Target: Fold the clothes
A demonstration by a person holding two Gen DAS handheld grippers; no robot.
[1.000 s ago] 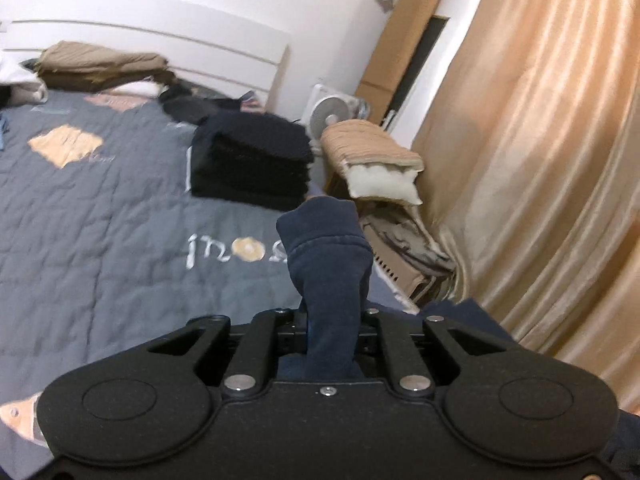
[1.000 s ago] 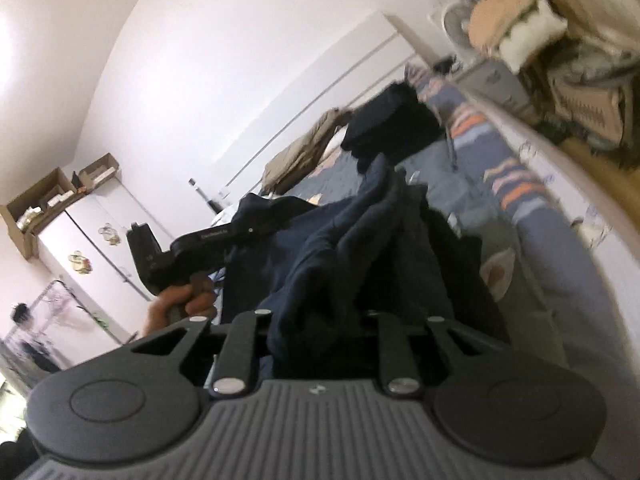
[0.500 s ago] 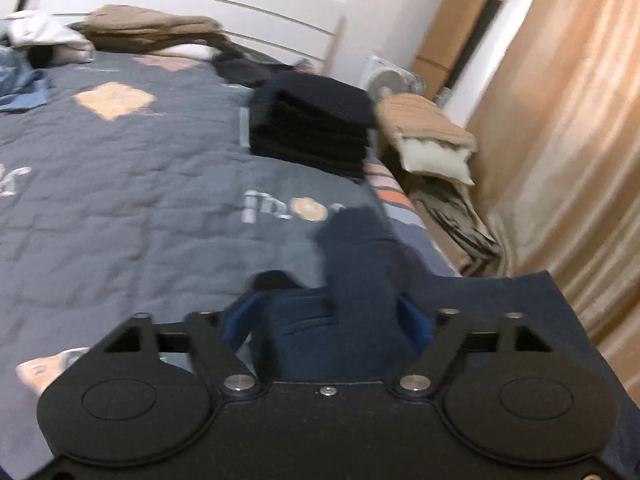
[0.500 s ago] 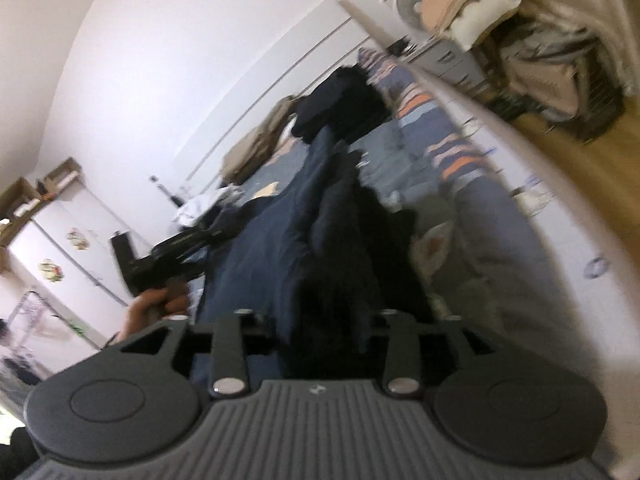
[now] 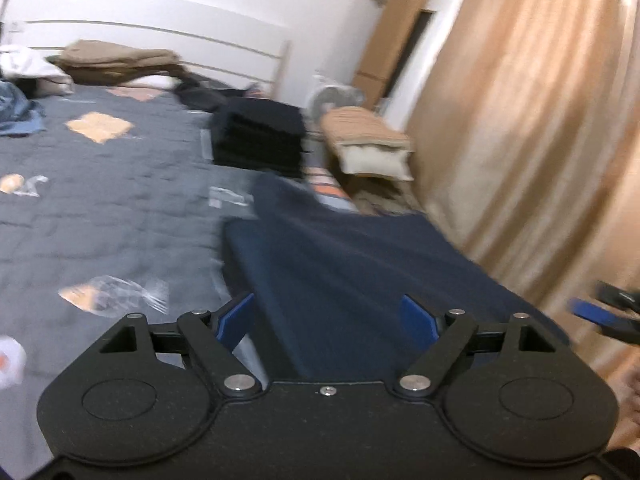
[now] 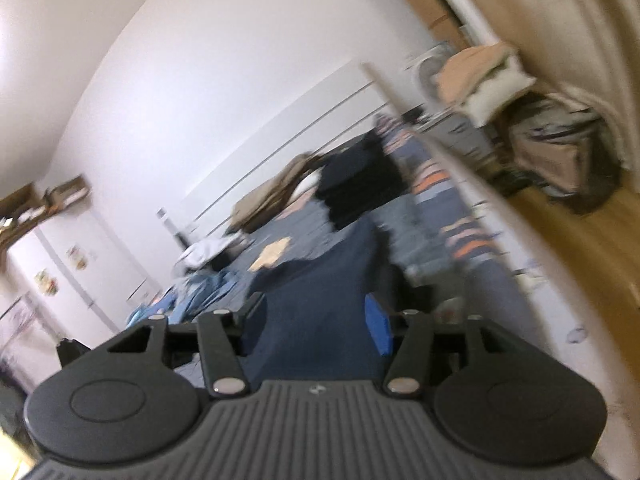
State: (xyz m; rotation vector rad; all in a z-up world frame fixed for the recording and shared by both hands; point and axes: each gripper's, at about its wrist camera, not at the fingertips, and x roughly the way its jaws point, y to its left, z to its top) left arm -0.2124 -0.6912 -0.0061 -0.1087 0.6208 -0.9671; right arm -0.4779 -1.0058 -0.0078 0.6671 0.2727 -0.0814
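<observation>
One navy garment (image 5: 360, 264) is lying flat and smooth on the near right edge of the quilted grey bed (image 5: 120, 208). Two grippers are hovering over it, left gripper (image 5: 332, 320) and right gripper (image 6: 316, 320), both with blue pads spread wide, gripping nothing. One stack of black folded clothes (image 5: 258, 142) is sitting farther back.

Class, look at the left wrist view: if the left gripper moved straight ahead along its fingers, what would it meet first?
Probably the dark navy fabric garment, spread on the grey quilted bed directly between and ahead of the open left gripper. Beyond it sits the stack of folded black clothes; blur makes depth uncertain.
</observation>
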